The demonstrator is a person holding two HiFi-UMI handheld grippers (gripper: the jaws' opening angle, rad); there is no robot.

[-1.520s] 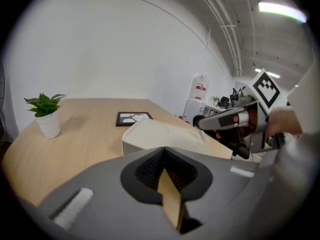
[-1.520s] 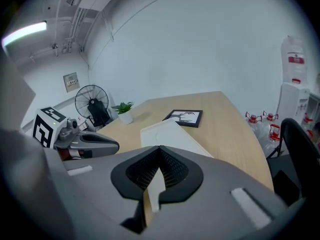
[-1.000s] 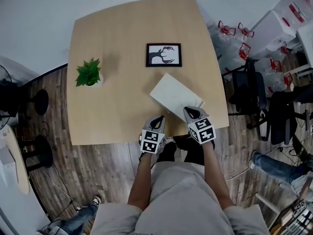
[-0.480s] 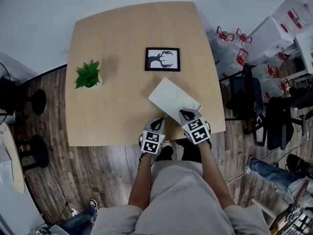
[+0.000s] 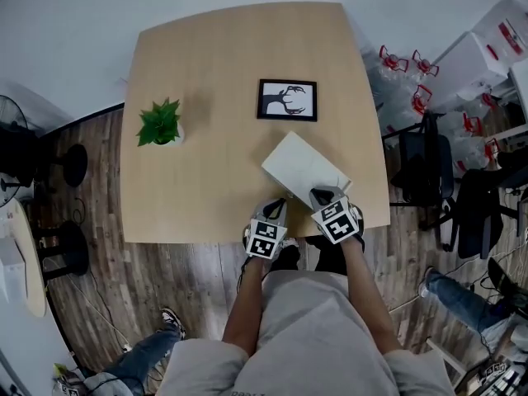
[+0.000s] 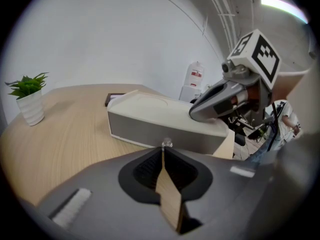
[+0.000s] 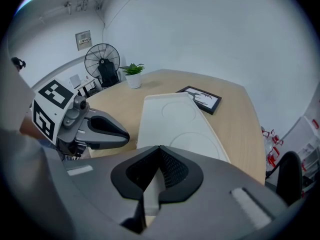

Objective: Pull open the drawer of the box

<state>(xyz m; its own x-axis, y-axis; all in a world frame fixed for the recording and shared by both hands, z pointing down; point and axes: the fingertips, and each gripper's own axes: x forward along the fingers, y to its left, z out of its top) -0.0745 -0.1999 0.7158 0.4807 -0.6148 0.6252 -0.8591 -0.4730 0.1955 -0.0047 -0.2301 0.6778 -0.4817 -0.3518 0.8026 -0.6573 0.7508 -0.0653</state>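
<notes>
Two forearms reach forward and down from the person's body to the near edge of the desk [image 5: 214,81], side by side, each holding a tool. At far left on the desk stands a small potted plant [image 5: 161,122], well apart from everything else.

The left tool [image 5: 279,203] points at the near front face of the white box [image 5: 301,165]. Its jaws are clenched together, and their tips sit right at the small clear knob [image 6: 166,143] on the drawer front [image 6: 145,130]. Whether they nip the knob cannot be told. The drawer front sits flush with the box.

The box lies at an angle near the desk's front right corner, with a framed picture [image 5: 287,100] just behind it.

The right tool [image 5: 318,195] comes in from the right and lies on top of the box at its near end. Its jaws are closed on nothing, and its marker cube is raised toward the person.
</notes>
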